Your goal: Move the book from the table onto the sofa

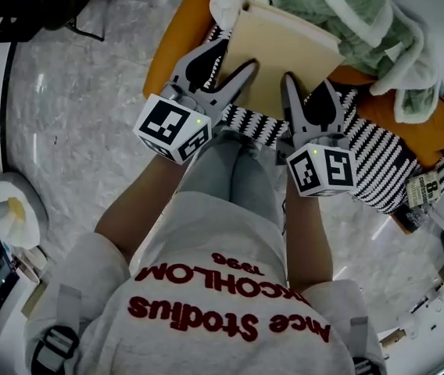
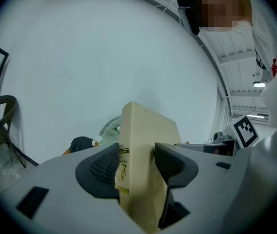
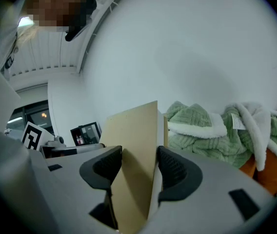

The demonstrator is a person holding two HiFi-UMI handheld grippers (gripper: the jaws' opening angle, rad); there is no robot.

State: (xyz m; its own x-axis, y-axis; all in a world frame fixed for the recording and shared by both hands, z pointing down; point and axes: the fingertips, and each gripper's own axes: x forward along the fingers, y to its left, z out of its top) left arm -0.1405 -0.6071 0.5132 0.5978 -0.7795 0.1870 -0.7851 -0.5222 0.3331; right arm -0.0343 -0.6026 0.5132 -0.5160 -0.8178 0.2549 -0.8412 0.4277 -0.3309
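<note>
Forearms (image 1: pixel 140 201) outstretched, left claw (image 1: pixel 234 62), right claw (image 1: pixel 306 84) clamp book (image 1: pixel 284 49)

Person: pale grey short-sleeved T-shirt (image 1: pixel 206 233) with red lettering, grey trousers (image 1: pixel 234 170), dark shoulder straps (image 1: pixel 59 336) with buckles. Left gripper (image 1: pixel 234 57) and right gripper (image 1: pixel 306 84): grey shells, black ribbed pads (image 2: pixel 104 165), each with a white cube (image 1: pixel 173 127) bearing black square markers and a small green light.
</note>
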